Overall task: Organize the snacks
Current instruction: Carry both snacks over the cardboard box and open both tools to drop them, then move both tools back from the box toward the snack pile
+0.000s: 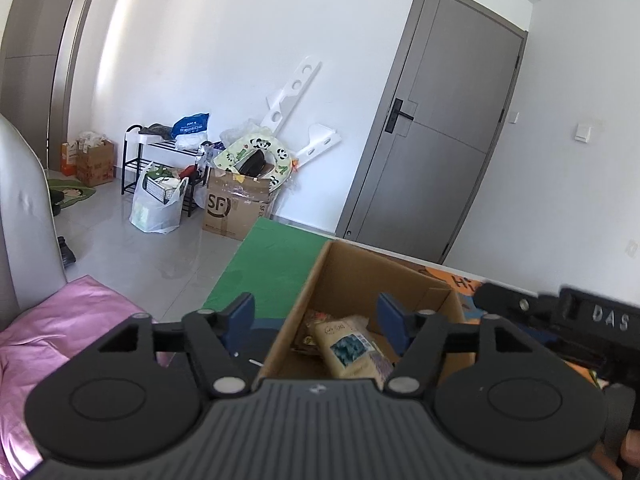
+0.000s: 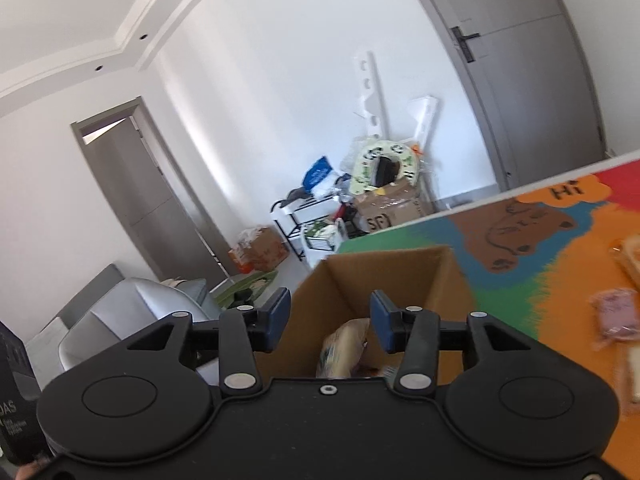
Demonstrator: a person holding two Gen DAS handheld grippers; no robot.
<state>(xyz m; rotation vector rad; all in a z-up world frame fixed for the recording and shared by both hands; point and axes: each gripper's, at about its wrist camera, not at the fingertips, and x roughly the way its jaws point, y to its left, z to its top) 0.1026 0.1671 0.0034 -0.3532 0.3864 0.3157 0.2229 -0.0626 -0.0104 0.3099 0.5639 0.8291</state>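
Fingers (image 1: 242,312) of both grippers apart, empty, above cardboard box (image 1: 344,268).

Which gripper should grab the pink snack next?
The right gripper, probably. Its jaws are open and empty over the cardboard box, and the pink snack packet lies on the colourful mat on its side. The left gripper sees no loose snacks.

Open cardboard box (image 1: 352,272) on the colourful mat — pale snack packet (image 1: 352,350) lying inside.
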